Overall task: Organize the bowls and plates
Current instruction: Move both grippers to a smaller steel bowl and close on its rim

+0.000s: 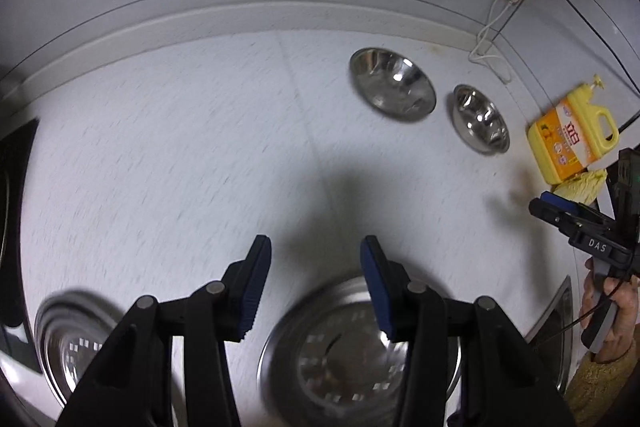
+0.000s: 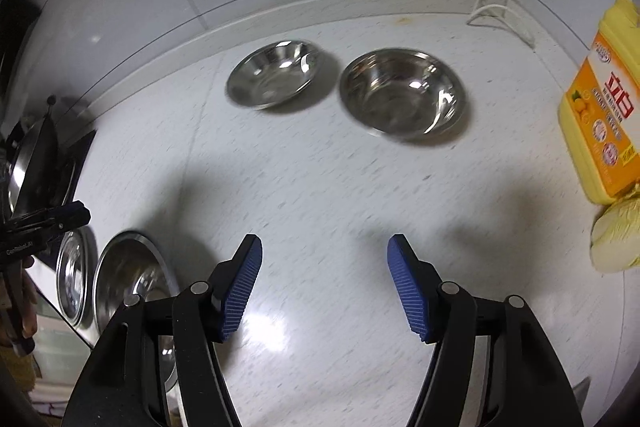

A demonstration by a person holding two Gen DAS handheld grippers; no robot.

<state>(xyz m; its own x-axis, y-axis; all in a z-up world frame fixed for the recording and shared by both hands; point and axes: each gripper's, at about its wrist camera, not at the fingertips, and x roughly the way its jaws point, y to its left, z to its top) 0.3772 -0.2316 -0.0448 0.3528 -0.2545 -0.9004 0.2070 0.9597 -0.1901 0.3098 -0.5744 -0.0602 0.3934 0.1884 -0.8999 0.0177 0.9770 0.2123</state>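
Both claws hover over the white speckled tabletop (image 2: 320, 187) with jaws apart and empty. The left claw (image 1: 316, 291) hangs above a round steel plate (image 1: 344, 359); the right claw (image 2: 324, 287) points toward two shiny steel bowls (image 2: 402, 95) sitting side by side near the wall.

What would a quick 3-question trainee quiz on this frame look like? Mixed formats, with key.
1. True or false: the right gripper is shut on a bowl.
2. How many steel bowls sit near the back wall? A) one B) two C) four
3. Fill in: the yellow detergent bottle stands on the ____ side of the right wrist view.

Key: 1 false, it is open and holds nothing. 2 B, the shallow bowl and the deeper bowl. 3 right.
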